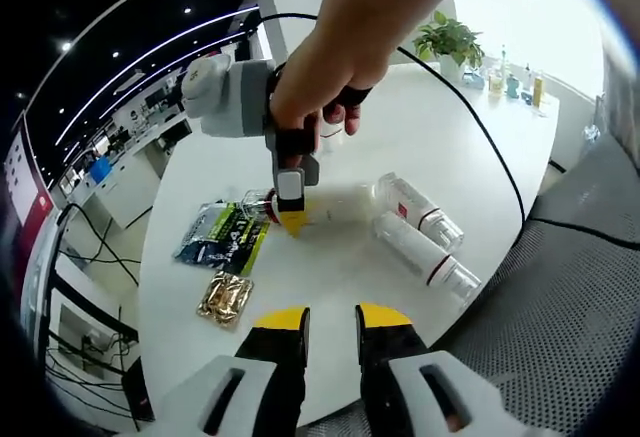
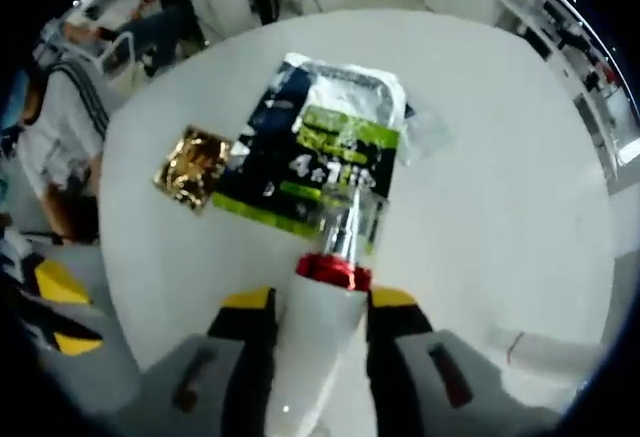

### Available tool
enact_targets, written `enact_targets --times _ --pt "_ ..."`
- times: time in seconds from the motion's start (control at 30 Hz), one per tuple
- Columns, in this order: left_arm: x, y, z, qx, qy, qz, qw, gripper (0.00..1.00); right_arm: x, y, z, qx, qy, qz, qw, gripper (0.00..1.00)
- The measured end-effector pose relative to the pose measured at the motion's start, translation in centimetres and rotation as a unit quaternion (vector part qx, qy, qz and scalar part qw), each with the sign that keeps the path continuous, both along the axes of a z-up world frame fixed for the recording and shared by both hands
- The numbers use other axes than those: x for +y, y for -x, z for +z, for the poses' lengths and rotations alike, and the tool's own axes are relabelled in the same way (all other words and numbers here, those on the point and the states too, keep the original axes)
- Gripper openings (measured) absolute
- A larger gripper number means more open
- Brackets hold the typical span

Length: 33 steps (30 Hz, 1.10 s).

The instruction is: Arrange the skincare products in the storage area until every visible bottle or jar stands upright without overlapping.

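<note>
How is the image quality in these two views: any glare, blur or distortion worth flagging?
Left gripper view: strong fisheye bending of the white table, blown-out daylight at upper right behind the plant, lying bottles reasonably sharp. Right gripper view: softer overall, the white bottle between the jaws of the right gripper is blurred up close, and the green packet shows glare on its foil.

A round white table (image 1: 400,137) anchors the room. At its far edge stands a potted plant (image 1: 452,42) against a bright window (image 1: 540,7); beyond its other side, light strips cross a dark ceiling (image 1: 110,27) above counters
</note>
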<state>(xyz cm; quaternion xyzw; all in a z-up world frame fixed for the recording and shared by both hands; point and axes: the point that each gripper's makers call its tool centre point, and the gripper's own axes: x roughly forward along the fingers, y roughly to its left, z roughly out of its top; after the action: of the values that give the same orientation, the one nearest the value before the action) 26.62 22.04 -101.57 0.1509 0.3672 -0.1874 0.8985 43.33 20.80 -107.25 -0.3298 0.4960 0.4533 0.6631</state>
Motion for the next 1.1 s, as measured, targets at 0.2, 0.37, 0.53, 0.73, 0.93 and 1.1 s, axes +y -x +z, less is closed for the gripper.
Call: enact_targets --times 0.2,0.37,0.53,0.73,0.93,1.1 --pt "0.1 0.0 -0.1 0.002 -0.001 0.001 1.0 0.19 -0.4 -0.7 0.3 0.002 -0.025 0.04 0.9989 0.25" --pt "0.0 0.0 0.1 -0.001 0.0 0.001 1.0 0.19 -1.3 -1.7 1.5 0.006 -0.057 0.026 0.998 0.25" --pt "0.0 -0.1 0.2 -0.005 0.001 0.002 1.0 0.19 -1.2 -2.5 3.8 0.001 -0.113 -0.003 0.9936 0.25" --pt "0.0 -0.2 0.5 -0.013 0.002 0.0 0.9999 0.19 -2.2 -2.4 6.0 0.001 -0.187 -0.045 0.9814 0.25" --pt "-0.1 -0.4 0.7 -0.019 0.007 0.001 0.9998 0.19 -2.7 -1.4 8.3 -0.008 -0.253 -0.07 0.965 0.25" --pt "-0.4 -0.2 0.6 -0.016 0.009 -0.006 0.9998 0.19 -2.5 -1.0 11.4 -0.016 -0.323 -0.102 0.9405 0.25"
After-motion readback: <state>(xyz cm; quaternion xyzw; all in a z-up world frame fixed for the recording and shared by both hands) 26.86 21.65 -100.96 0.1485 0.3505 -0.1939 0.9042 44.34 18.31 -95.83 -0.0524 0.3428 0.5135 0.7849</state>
